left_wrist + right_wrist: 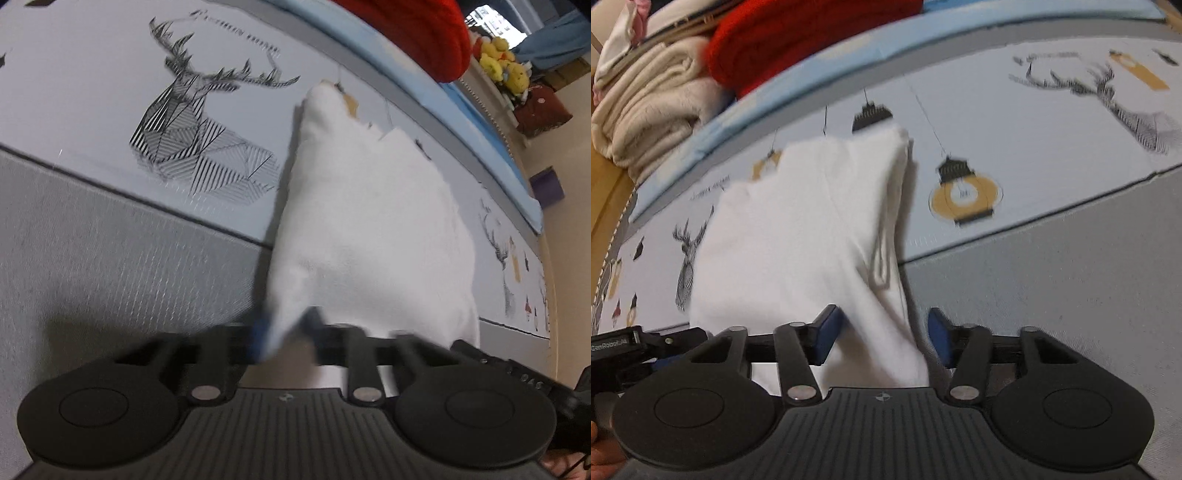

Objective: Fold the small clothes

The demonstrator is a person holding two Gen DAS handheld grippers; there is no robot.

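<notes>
White garment (369, 229), centre frame on deer-print mat (92, 74), partly folded, final fold pending; left gripper (282, 332) pinched on its near corner; right gripper (882, 339) jaws apart, straddling near edge unpressed.

A pale printed sheet (110, 66) with line-drawn stag heads (192, 122) and yellow lanterns (964, 194) covers the bed, a grey band (1071, 288) along its near edge. Cream blankets (646, 110) and red knitwear (798, 33) are piled behind, and yellow plush toys (502, 62) sit near a bright window (495, 22) above beige floor (554, 147).
</notes>
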